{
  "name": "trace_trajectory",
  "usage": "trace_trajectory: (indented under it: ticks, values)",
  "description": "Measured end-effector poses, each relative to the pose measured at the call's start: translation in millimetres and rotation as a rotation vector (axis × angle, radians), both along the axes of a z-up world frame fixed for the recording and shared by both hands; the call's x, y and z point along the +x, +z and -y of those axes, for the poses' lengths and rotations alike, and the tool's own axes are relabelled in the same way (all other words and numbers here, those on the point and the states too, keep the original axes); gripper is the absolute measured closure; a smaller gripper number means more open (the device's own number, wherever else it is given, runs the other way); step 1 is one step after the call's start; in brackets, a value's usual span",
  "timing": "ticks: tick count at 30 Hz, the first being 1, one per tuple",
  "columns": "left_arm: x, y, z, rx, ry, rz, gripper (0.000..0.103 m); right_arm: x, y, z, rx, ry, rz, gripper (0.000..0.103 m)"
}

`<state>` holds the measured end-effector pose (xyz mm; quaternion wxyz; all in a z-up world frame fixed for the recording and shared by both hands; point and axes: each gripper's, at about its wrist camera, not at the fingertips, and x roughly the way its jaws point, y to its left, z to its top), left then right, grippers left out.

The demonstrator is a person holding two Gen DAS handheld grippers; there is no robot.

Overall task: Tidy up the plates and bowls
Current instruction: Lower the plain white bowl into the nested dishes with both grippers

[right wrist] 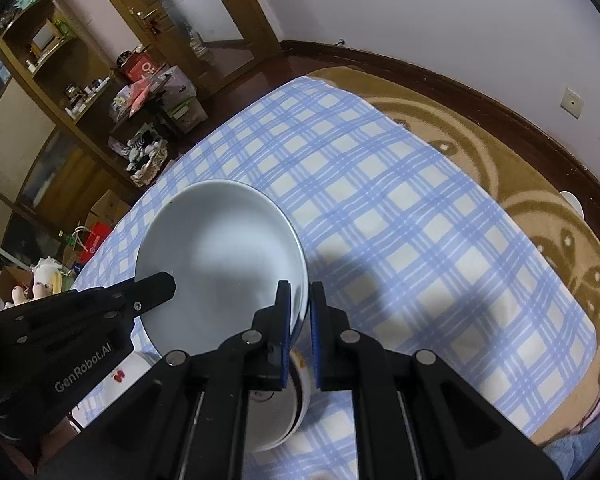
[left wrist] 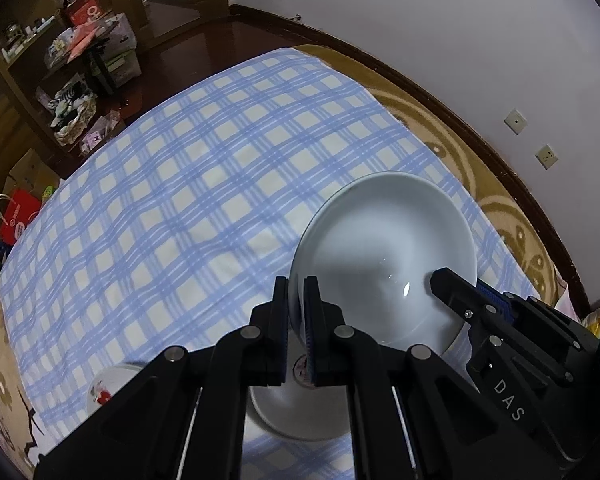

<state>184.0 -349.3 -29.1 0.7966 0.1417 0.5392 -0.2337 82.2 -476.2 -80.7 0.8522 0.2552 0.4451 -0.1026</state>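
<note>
Plate (left wrist: 384,248) tilted, both tools pinching opposite rims.

Plate (left wrist: 384,248) held above bowl (left wrist: 300,412) on checked cloth (left wrist: 180,208).

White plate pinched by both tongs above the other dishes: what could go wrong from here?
1. Both the left tongs and right tongs hold the white plate only by thin rim edges; it could slip.
2. It hangs tilted over a stack of dishes, so a drop could chip them.
3. The checked cloth looks soft and may leave stacks unsteady.
</note>
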Motion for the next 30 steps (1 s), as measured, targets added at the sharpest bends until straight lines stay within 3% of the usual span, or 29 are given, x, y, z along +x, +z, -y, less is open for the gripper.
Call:
trace_trajectory:
  ticks: [20, 30]
  values:
    - [-35.2, 5.2, -48.7, -0.007, 0.054, -0.008, 0.095, -28.5, 7.9, -46.1, -0.035, 0.082, -0.01, 0.093]
    - [-43.3, -16.8, -59.5, 0.01, 0.076, -0.046, 0.095, -30.7, -10.7, -52.1, 0.008, 0.1, -0.052, 0.093]
